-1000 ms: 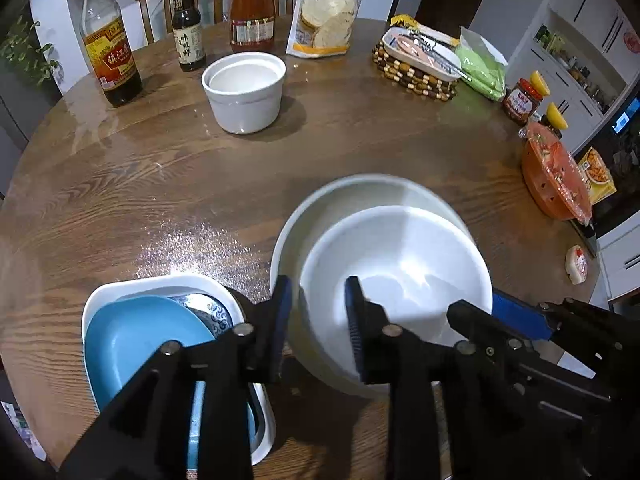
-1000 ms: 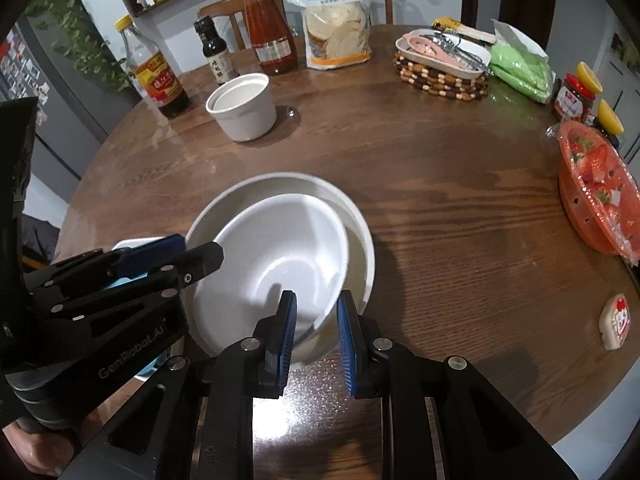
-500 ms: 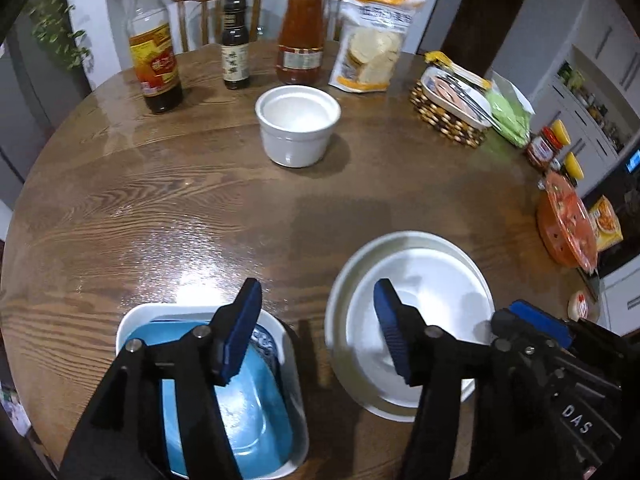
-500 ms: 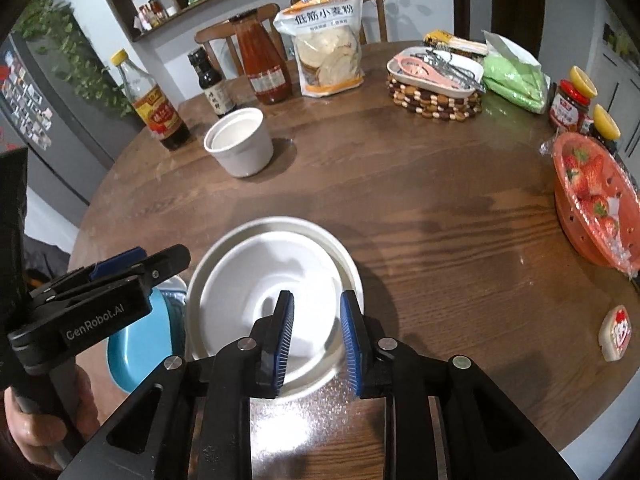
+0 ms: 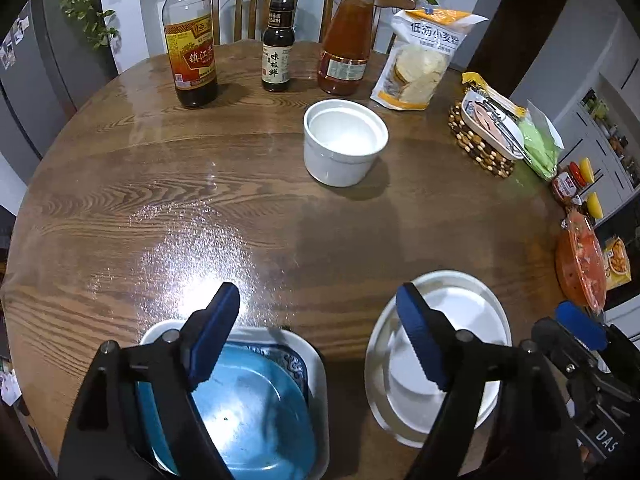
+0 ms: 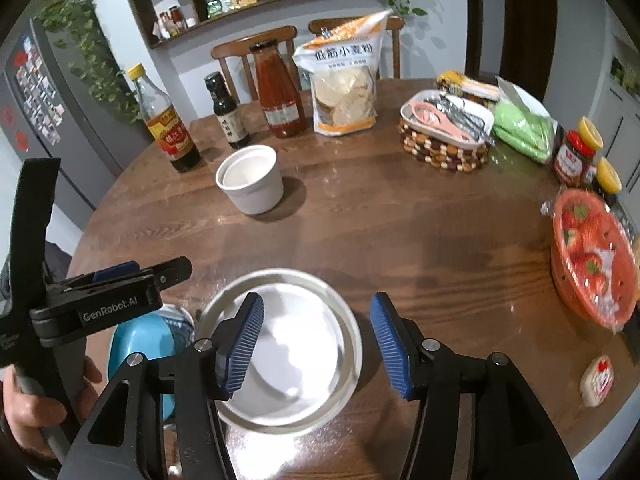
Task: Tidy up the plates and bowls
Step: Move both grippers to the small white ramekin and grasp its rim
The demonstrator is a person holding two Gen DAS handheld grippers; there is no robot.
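White nested bowls (image 6: 288, 344) are sitting stacked under both tongs, left (image 5: 316, 340) and right (image 6: 316, 344) gaping empty, so the lone ramekin (image 5: 344, 142) probably needs fetching next.

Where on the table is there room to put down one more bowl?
The widest bare wood lies in the middle, between the white cup and the stacked white bowls. More lies bare left of the cup, below the vinegar bottle. It is crowded along the far edge with bottles and the flour bag, and at the right by the strawberry basket.
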